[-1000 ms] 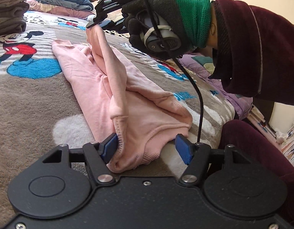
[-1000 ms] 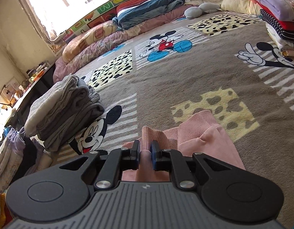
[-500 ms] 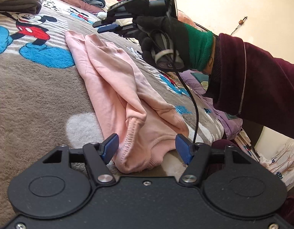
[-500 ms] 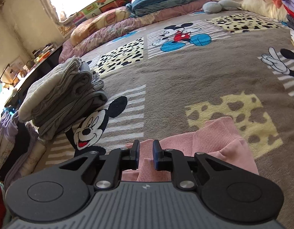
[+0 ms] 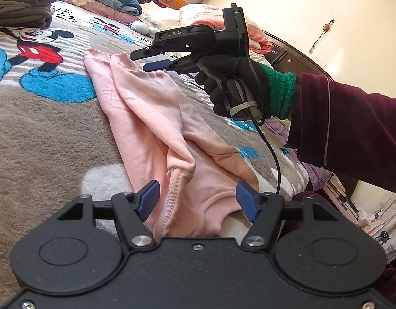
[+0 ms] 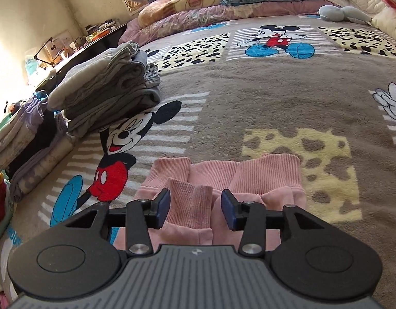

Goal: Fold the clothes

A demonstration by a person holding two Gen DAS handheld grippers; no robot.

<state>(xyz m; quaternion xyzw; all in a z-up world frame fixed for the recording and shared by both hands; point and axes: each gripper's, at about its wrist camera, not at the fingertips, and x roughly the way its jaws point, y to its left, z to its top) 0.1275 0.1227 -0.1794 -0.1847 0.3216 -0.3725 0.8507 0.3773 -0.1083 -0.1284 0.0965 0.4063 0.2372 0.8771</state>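
While the pink trousers (image 5: 156,128) lie on the blanket (image 5: 43,139) | my left gripper (image 5: 198,200) is spread over the waistband | my right gripper (image 6: 195,207), jaws just parted, straddles a cuff untouched.

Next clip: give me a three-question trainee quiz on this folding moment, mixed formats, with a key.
1. True or false: the right claw is clamped shut on a ribbed cuff of the pink garment.
2. Multiple choice: what lies between the pads of the left claw? A) a grey towel B) the pink garment's hem end C) a cable
3. Fill in: the stack of folded grey clothes sits on the ______ blanket.

Key:
1. False. Its jaws have just been opening; the cuff lies between the pads, not pressed.
2. B. The pads stand apart, clear of the fabric.
3. Cartoon-mouse.
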